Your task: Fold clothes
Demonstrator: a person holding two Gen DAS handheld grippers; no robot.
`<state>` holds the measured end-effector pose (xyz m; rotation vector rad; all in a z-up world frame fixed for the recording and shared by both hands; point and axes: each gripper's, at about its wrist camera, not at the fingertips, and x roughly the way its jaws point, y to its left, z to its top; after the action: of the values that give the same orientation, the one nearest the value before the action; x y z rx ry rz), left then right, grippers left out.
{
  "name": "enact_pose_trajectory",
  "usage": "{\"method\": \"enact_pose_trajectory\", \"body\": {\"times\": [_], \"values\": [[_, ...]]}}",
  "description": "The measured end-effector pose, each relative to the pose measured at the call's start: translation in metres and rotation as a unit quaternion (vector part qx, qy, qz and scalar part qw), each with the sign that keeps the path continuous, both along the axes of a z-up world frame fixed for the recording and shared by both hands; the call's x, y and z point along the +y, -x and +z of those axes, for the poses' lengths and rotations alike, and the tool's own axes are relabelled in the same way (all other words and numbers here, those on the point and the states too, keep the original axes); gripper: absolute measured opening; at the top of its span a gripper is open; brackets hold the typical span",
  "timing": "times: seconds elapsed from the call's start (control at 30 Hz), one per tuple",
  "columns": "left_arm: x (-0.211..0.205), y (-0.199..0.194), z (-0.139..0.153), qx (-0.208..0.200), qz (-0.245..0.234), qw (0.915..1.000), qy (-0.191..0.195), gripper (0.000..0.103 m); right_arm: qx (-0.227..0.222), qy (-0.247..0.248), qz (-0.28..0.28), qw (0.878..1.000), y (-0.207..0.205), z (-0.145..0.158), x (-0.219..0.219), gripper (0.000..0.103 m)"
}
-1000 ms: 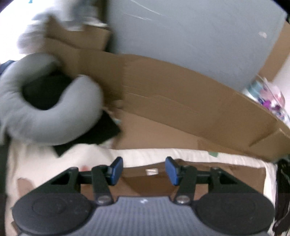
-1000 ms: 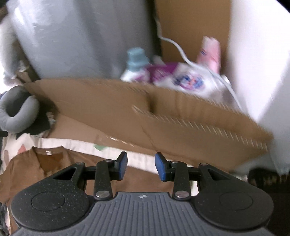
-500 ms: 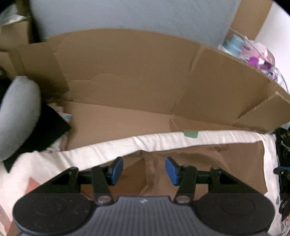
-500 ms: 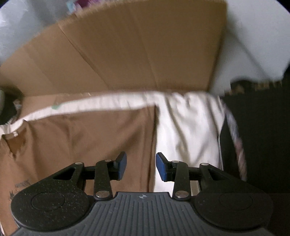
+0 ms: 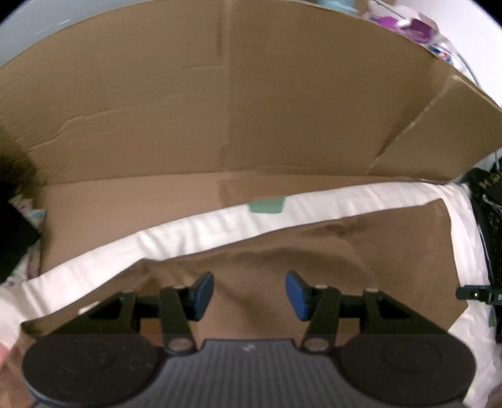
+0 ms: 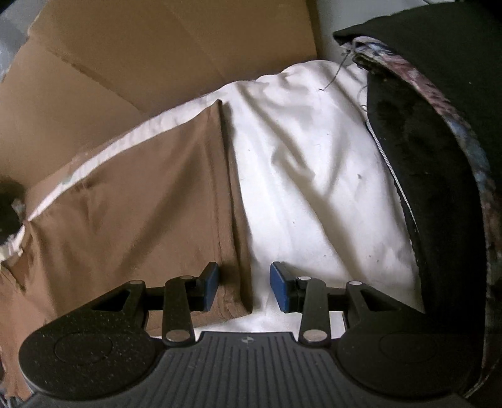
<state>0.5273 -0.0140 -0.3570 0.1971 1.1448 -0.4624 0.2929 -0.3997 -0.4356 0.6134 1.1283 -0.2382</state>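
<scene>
Garment on the sheet, with cardboard behind

The garment (image 5: 360, 251) lies flat on the sheet (image 5: 194, 229), which shows past its far edge and its right edge (image 6: 313, 175). Behind the sheet a cardboard wall (image 5: 251, 103) stands upright. Right of the sheet lies a dark cushion (image 6: 423, 157). Bottles (image 5: 408, 22) sit behind the cardboard.

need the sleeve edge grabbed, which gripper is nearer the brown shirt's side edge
Right. The right gripper straddles the brown shirt's side edge; the left gripper hangs over the shirt's middle, away from that edge.
</scene>
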Motion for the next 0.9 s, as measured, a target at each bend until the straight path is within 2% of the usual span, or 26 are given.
{"method": "enact_pose_trajectory", "body": {"times": [0.3,0.47,0.57,0.6,0.63,0.7,0.9], "values": [[-0.013,0.013,-0.001,-0.004,-0.010,0.9998,0.017,0.053,-0.017,-0.075,-0.062,0.995,0.013,0.001,-0.015,0.042],[-0.013,0.018,-0.006,-0.001,-0.014,0.9999,0.007,0.052,-0.005,-0.066,-0.044,0.997,0.008,0.001,-0.006,0.042],[-0.014,0.020,-0.006,-0.001,-0.016,0.9999,0.004,0.052,0.007,-0.052,-0.007,0.999,0.001,0.001,0.003,0.042],[-0.015,0.021,-0.006,-0.001,-0.016,0.9999,0.003,0.052,0.015,-0.041,0.006,0.999,-0.002,0.000,0.006,0.040],[-0.015,0.021,-0.005,-0.002,-0.017,0.9999,0.002,0.052,0.019,-0.032,0.011,0.999,-0.003,0.000,0.007,0.022],[-0.016,0.022,-0.003,-0.001,-0.014,0.9999,0.001,0.052,0.024,-0.024,0.012,0.999,-0.004,0.000,0.007,0.006],[-0.020,0.025,0.009,0.004,-0.001,0.9999,0.009,0.052,0.025,-0.005,0.010,1.000,0.003,0.008,0.005,0.003]]}}
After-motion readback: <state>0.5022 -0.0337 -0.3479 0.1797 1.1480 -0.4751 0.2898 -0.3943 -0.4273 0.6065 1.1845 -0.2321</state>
